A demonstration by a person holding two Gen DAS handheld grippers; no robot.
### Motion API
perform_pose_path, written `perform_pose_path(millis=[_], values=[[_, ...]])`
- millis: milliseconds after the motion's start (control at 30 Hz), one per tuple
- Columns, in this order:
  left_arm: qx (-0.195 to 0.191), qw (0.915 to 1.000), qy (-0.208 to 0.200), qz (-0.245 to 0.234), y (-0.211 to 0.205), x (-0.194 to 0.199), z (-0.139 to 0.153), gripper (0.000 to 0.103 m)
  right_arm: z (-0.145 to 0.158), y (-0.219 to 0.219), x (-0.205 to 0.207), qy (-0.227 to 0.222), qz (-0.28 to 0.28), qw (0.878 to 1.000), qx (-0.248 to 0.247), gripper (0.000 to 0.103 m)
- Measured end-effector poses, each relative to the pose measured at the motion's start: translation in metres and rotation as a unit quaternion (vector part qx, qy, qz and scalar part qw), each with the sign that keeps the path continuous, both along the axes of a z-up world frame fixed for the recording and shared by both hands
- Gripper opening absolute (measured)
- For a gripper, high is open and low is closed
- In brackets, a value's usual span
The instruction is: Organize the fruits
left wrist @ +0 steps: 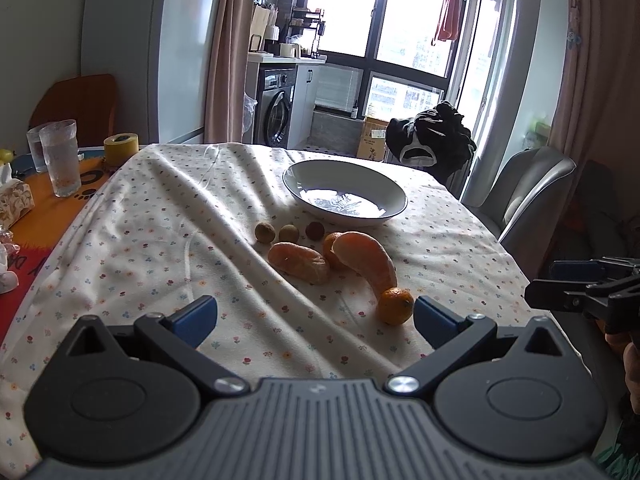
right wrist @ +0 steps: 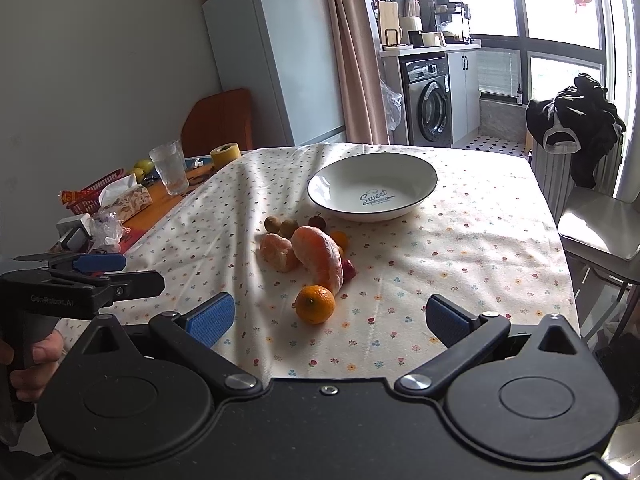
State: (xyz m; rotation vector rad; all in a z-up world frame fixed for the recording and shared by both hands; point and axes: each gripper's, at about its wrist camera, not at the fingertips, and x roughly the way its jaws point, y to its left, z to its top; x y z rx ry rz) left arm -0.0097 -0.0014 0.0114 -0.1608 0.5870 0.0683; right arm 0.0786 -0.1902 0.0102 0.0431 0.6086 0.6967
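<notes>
A white plate (left wrist: 394,192) (right wrist: 428,172) with a dark rim rests on the floral tablecloth, nothing in it. Just in front of it lie three small round brown fruits (left wrist: 289,233) (right wrist: 289,227), a peeled orange piece (left wrist: 298,262) (right wrist: 276,252), a long peeled segment (left wrist: 366,262) (right wrist: 320,258) and a small whole orange (left wrist: 395,306) (right wrist: 315,304). A red strawberry (right wrist: 349,269) peeks out behind the long segment. My left gripper (left wrist: 316,318) is open, low over the cloth, with the small orange near its right finger. Over the near edge my right gripper (right wrist: 330,318) is open, the small orange just ahead of it.
Two glasses (left wrist: 60,158), a yellow tape roll (left wrist: 121,146), a tissue pack (right wrist: 128,200) and a red basket (right wrist: 94,196) crowd the table's left end. A grey chair (left wrist: 524,188) stands at the right edge. A hand (right wrist: 38,356) holds the left gripper's grip.
</notes>
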Motion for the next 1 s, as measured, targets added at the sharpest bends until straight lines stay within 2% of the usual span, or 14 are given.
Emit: perform_pose_path(millis=[667, 1000], values=[[0.002, 1.0000, 0.000, -0.001, 0.000, 0.002, -0.002, 0.103, -0.001, 0.006, -0.001, -0.006, 0.014, 1.000, -0.003, 0.103], [0.026, 0.9996, 0.002, 0.000, -0.014, 0.010, -0.011, 0.103, -0.012, 0.000, 0.009, -0.013, -0.004, 1.000, 0.014, 0.103]])
